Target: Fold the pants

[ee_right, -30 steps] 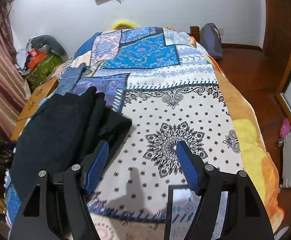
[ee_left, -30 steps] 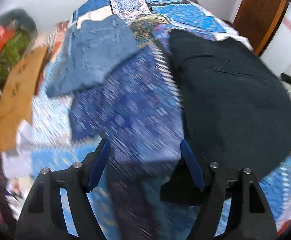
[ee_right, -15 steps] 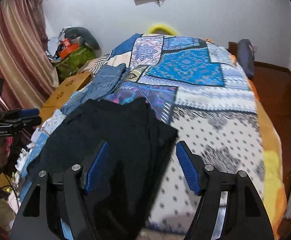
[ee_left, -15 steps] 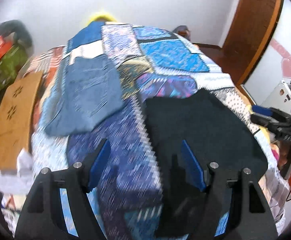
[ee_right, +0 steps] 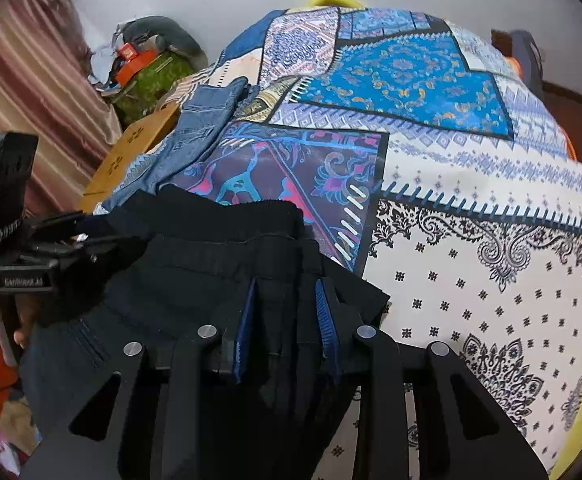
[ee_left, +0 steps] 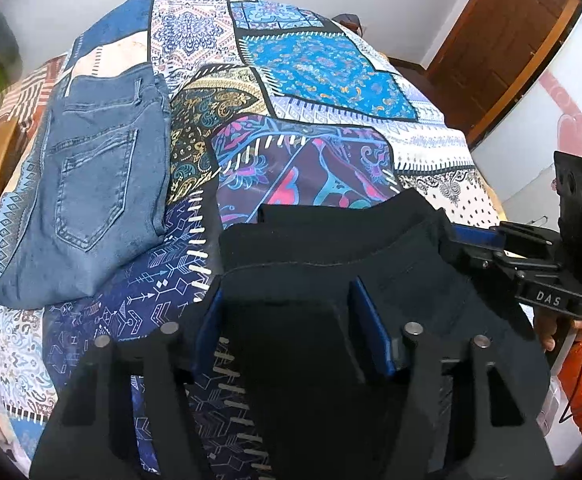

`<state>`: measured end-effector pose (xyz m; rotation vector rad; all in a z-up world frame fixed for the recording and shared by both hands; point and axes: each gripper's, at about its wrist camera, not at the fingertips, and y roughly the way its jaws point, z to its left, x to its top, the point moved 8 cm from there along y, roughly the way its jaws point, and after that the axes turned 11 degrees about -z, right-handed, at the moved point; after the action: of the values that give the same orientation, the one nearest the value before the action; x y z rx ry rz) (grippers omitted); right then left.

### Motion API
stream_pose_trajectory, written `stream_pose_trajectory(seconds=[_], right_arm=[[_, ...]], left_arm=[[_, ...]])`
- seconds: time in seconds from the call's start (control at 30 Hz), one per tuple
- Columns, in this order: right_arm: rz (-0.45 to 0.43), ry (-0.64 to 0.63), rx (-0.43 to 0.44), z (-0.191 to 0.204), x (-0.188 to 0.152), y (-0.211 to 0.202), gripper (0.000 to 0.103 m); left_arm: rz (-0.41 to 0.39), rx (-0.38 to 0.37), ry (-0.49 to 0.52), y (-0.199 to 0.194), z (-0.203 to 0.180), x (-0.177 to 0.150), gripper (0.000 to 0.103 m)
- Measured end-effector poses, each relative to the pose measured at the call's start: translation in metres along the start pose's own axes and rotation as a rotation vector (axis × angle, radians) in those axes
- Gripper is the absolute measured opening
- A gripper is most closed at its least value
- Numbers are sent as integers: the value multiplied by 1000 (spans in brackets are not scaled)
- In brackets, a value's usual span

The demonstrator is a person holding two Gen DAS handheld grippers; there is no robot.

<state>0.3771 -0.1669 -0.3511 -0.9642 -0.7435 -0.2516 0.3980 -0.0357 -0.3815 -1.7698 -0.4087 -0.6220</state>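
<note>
While both claws pinch its near edge, the black pants [ee_left: 323,264] lie on the patchwork bedspread [ee_left: 323,64]; left gripper [ee_left: 291,330] and right gripper [ee_right: 287,320] are clamped on cloth, folded jeans [ee_left: 91,200] beside the pants.

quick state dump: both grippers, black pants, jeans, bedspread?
left gripper: shut on black pants, fabric bunched between the fingers
right gripper: shut on black pants at the waistband end
black pants: gathered in layers, held at both sides, not yet folded flat
jeans: folded, lying flat on the bedspread, back pocket up, apart from the black pants
bedspread: spread flat over the bed
</note>
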Motion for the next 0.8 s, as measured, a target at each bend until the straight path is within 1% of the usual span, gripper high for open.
stream_pose_trajectory(seconds=[0.07, 0.1, 0.13, 0.23, 0.3, 0.37, 0.43, 0.47, 0.57, 0.6, 0.67, 0.7, 0.73, 0.8], right_arm=[[3, -14, -1, 4, 0, -3, 26], [2, -15, -2, 4, 1, -4, 27], [8, -15, -4, 4, 0, -3, 30], [27, 4, 0, -1, 0, 2, 37], [28, 12, 19, -1, -2, 6, 37], [29, 45, 28, -3, -2, 7, 29], [-1, 54, 35, -2, 2, -1, 23], [-22, 51, 36, 0, 5, -6, 20], [-143, 7, 36, 9, 19, -36, 19], [-175, -12, 26, 10, 22, -43, 19], [-211, -53, -34, 7, 24, -48, 19], [-211, -59, -60, 2, 21, -45, 19], [-192, -63, -88, -4, 16, -38, 19], [-132, -43, -126, -16, 4, -21, 20]], left_arm=[[-16, 24, 40, -6, -5, 1, 55], [-28, 43, 65, -10, -8, 2, 52], [-40, 71, 96, -15, -11, 2, 50], [-59, 109, 144, -21, -17, 3, 49], [-57, 125, 155, -22, -17, 4, 49], [-55, 132, 151, -23, -16, 6, 48], [-67, 131, 149, -27, -18, 11, 43], [-78, 124, 153, -31, -21, 15, 43], [-120, 102, 182, -42, -33, 29, 43], [-126, 104, 192, -42, -36, 33, 43], [-125, 104, 198, -35, -39, 38, 44], [-115, 109, 204, -27, -38, 39, 48], [-98, 122, 211, -16, -35, 38, 49], [-39, 184, 216, 8, -22, 31, 50]])
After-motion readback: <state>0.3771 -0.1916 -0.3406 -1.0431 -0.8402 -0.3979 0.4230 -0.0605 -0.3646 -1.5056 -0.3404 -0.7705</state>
